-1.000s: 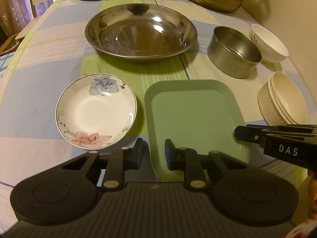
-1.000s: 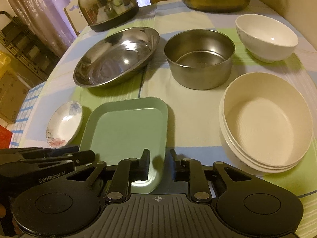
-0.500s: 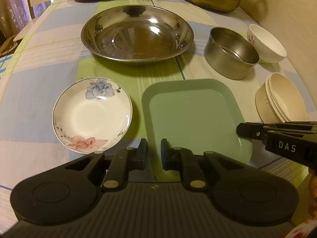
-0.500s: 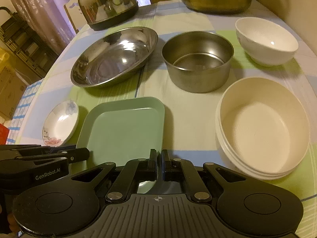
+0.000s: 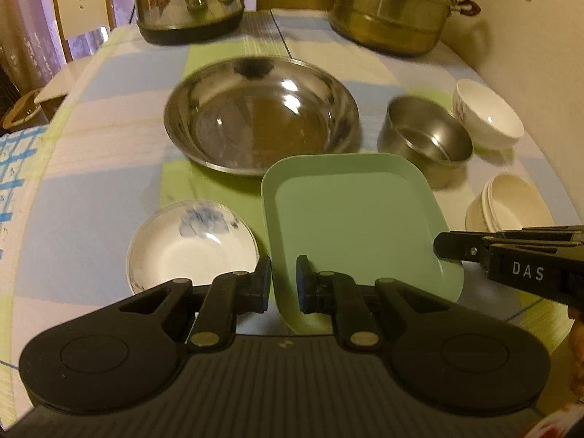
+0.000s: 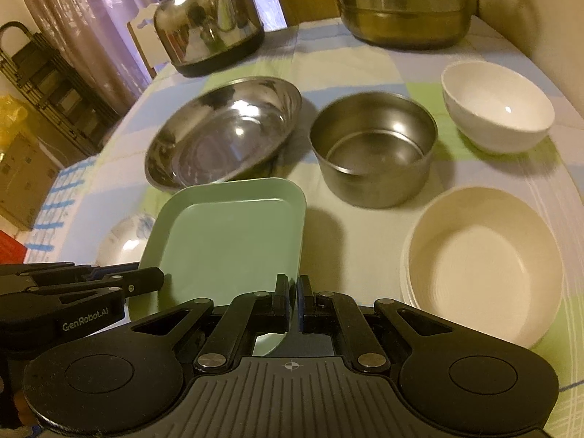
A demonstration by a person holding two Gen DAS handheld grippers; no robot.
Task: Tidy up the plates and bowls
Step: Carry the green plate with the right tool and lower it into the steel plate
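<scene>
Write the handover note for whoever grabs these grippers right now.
Left gripper: clamped on the near left edge of the green tray.
Right gripper: clamped on the tray's near right corner.
The tray's far edge is tilted up over the steel basin.
Flowered saucer sits left of the tray; steel pot, white bowl and cream bowl stack to its right.
Nothing else is stacked; the tray is not yet set down.
</scene>
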